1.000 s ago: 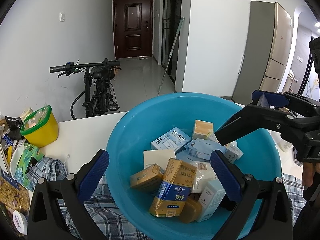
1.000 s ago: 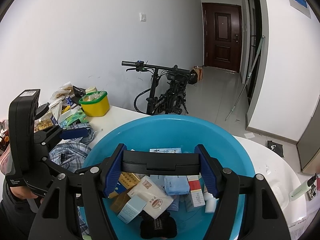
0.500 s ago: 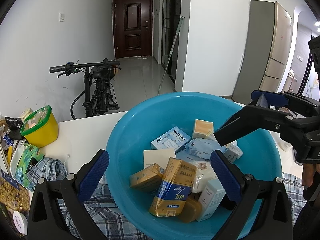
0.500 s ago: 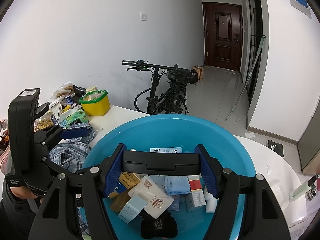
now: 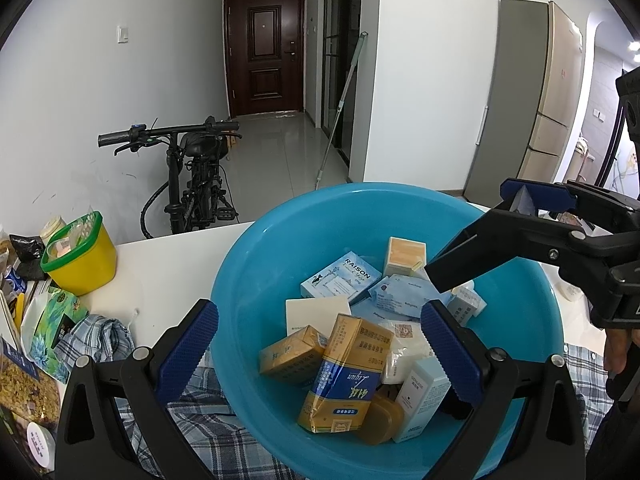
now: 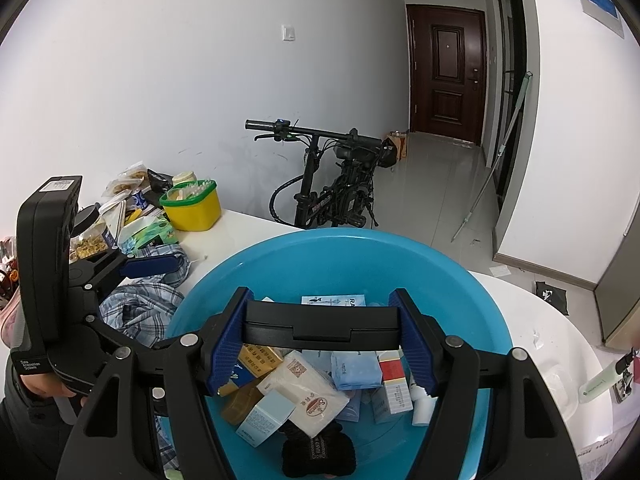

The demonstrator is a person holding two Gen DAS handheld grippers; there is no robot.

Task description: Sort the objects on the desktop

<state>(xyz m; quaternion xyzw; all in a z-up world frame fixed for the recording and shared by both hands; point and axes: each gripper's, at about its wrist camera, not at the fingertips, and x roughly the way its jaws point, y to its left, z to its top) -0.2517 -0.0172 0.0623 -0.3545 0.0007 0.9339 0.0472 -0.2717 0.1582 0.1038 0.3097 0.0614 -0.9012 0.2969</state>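
A blue basin (image 5: 256, 264) (image 6: 472, 304) on the white table holds several small boxes and packets, among them a gold carton (image 5: 348, 372) and a pale blue box (image 5: 340, 282). My right gripper (image 6: 322, 332) is shut on a long black flat box (image 6: 322, 322), held level above the basin; the left wrist view shows that box (image 5: 472, 252) slanting in from the right. My left gripper (image 5: 318, 344) stands open at the basin's near rim, one finger outside the wall and one above the boxes, with nothing pressed between its pads.
A yellow tub with a green rim (image 5: 82, 262) (image 6: 192, 208) and snack packets (image 6: 128, 184) crowd the table's left end. A plaid cloth (image 5: 104, 336) (image 6: 140, 308) lies beside and under the basin. A bicycle (image 6: 332, 188) stands behind the table. A pale green tube (image 6: 600, 380) lies at the right.
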